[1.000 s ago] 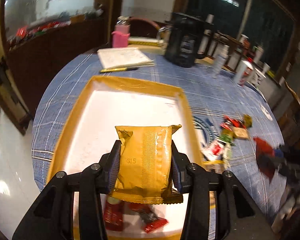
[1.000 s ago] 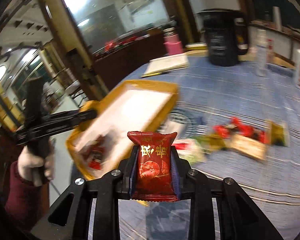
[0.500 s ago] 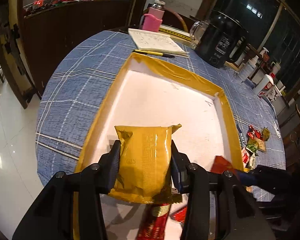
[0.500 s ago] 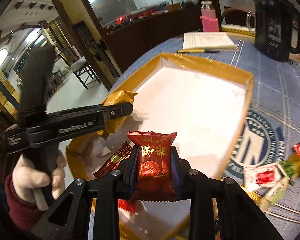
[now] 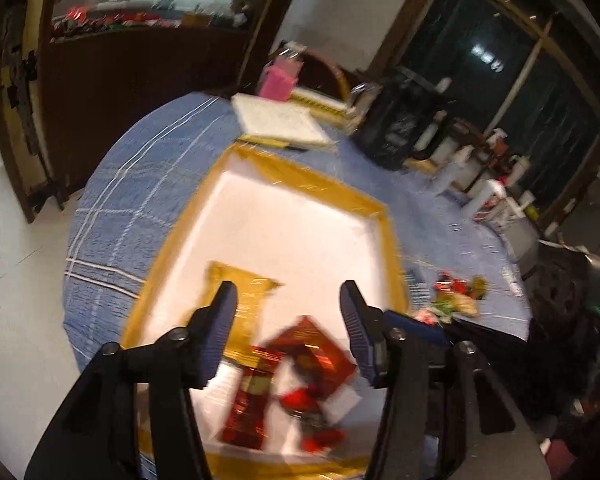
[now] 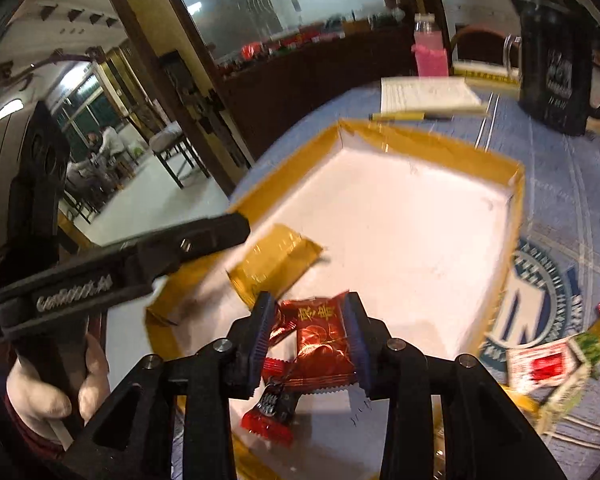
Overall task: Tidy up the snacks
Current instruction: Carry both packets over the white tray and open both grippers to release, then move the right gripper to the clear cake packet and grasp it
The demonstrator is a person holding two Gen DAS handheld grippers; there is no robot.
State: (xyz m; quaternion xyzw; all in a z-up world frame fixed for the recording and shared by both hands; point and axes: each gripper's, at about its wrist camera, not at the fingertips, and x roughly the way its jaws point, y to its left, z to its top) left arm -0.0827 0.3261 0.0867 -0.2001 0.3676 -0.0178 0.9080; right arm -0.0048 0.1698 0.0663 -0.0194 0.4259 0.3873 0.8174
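Observation:
The white tray with a gold rim (image 5: pixel 332 188) (image 6: pixel 420 136) lies on the blue cloth. My left gripper (image 5: pixel 288 304) is over its near end with jaws opening and nothing between them. The gold packet (image 5: pixel 256 308) (image 6: pixel 276 264) lies loose on the tray floor by the left finger. My right gripper (image 6: pixel 310 300) hangs low over the same corner, jaws opening. The red packet (image 6: pixel 320 336) (image 5: pixel 312 344) sits tilted and slack between them, dropping onto other red snacks (image 6: pixel 268 412) (image 5: pixel 248 408). From the right wrist, the left gripper (image 6: pixel 236 228) reaches in from the left.
Loose snack packets (image 5: pixel 456 296) (image 6: pixel 548 364) lie on the cloth right of the tray. Beyond the tray are a notebook with a pen (image 6: pixel 424 96), a pink bottle (image 6: pixel 430 52) and a black jug (image 6: pixel 556 76). A gloved hand (image 6: pixel 48 392) holds the left gripper. The table edge curves left.
Both grippers' jaws have widened. The gold packet left the left gripper and lies in the tray. The red packet has sunk between the right jaws, and the right gripper came over the tray.

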